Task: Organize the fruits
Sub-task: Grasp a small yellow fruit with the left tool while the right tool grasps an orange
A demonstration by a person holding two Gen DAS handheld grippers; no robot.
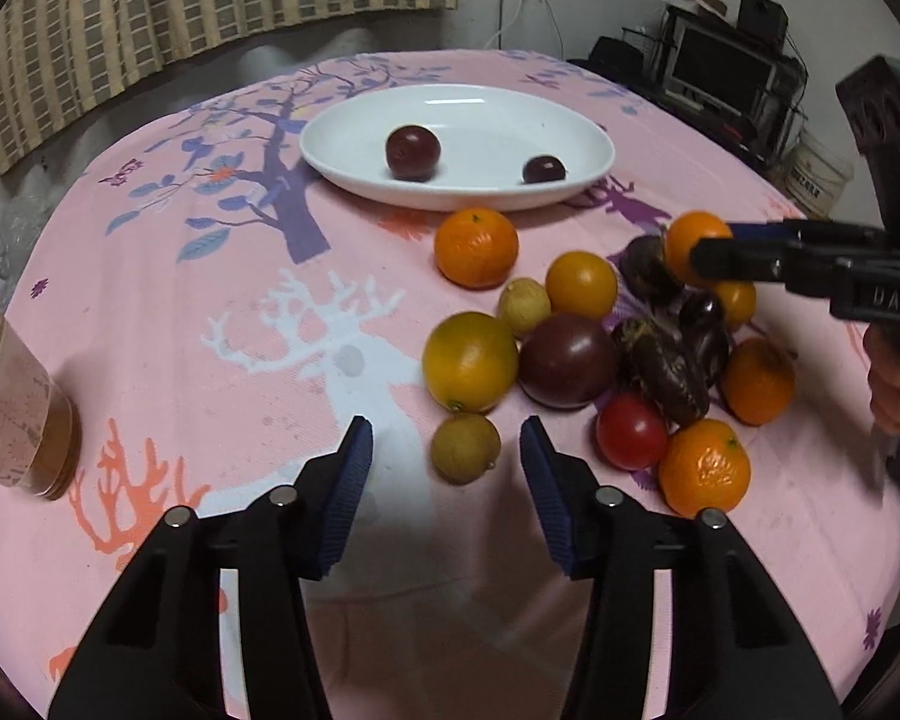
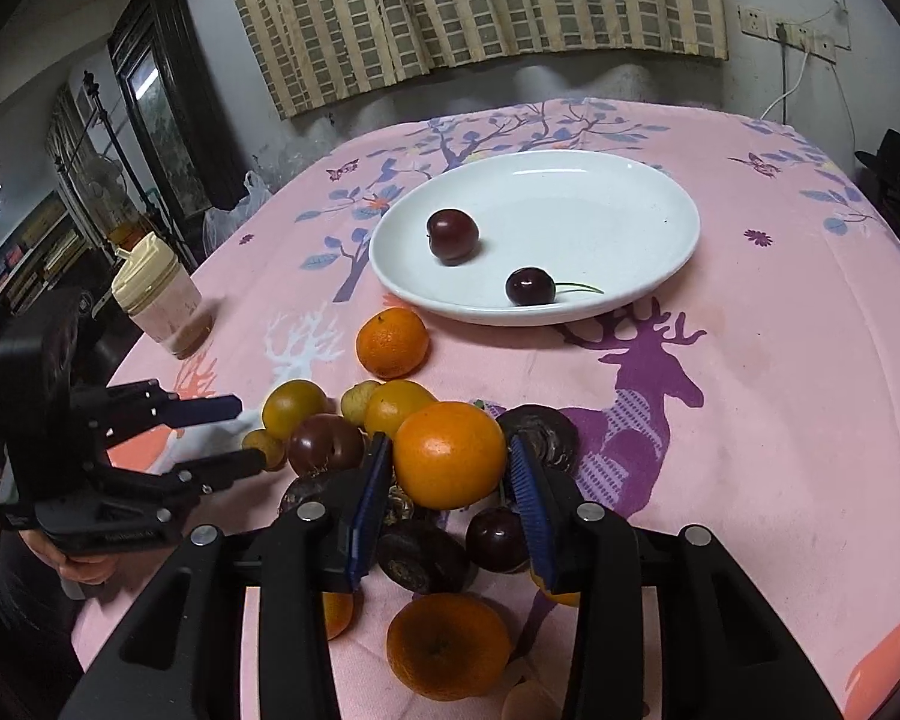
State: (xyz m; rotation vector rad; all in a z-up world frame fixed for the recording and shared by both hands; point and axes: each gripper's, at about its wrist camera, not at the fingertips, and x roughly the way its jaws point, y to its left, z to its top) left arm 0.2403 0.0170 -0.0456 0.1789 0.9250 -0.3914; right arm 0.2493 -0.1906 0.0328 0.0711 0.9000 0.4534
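Nearest to us in the left wrist view, our left gripper [image 1: 447, 450] hangs over the pink printed tablecloth [image 1: 210, 312] with its jaws spread on either side of a small tan longan [image 1: 465, 447], the pads not touching it. In the right wrist view, our right gripper [image 2: 447, 471] has its jaws pinching an orange mandarin [image 2: 449, 455], blue pads pressed to both of its sides, above the heap of fruit [image 1: 600, 348]. That heap lies on the surface just beyond the longan: a yellow-green citrus [image 1: 470, 361], a dark red tomato [image 1: 568, 359], a red cherry tomato [image 1: 632, 431], wrinkled purple passion fruits [image 1: 666, 369] and several more mandarins. One mandarin [image 1: 476, 247] sits apart, near the dish. Farther off, the white oval dish [image 1: 510, 114] holds a dark plum [image 1: 413, 152] and a cherry [image 1: 543, 170], well apart. At the left edge stands a lidded jar [image 2: 161, 300].
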